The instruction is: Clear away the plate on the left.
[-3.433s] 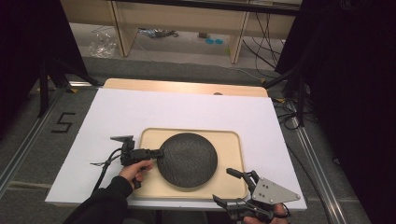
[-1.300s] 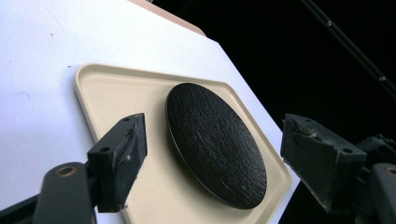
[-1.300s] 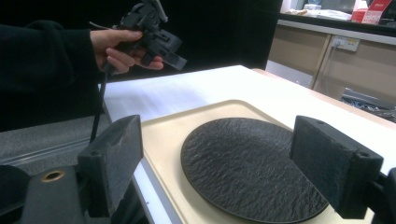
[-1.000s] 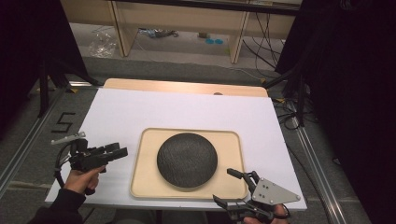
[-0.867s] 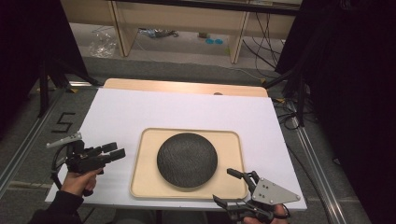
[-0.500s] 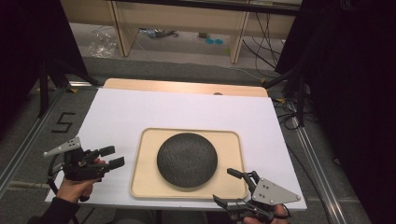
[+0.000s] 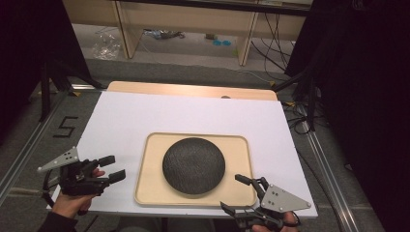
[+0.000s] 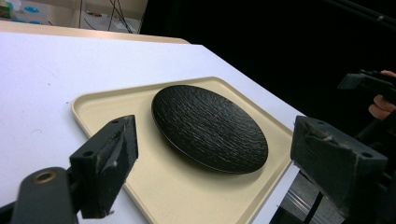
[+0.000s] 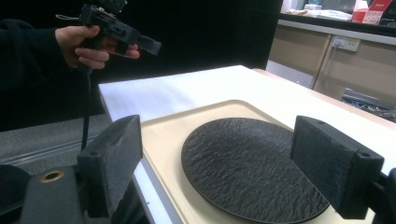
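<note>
The black plate (image 7: 194, 165) lies flat in the middle of the beige tray (image 7: 145, 191), which sits toward the near edge of the white table (image 7: 145, 116), right of centre. Nothing grips or touches the plate.

What could go wrong from here, as I judge it: the plate is shallow with a low rim, so a jaw coming in too high would skate over its textured top, and one coming in too low would catch the tray's raised lip and shove tray and plate toward the near edge — there is little table left there. A pinch on one rim alone could also let the plate tip and slide out.

The left gripper (image 7: 112, 168) hangs off the tray's left side by the table's near-left corner, apart from both tray and plate; its jaws have just been opening and stand wide, with nothing between them. The right gripper (image 7: 238, 194) waits at the tray's near-right corner — jaws spread wide too, empty, pointing across the plate
</note>
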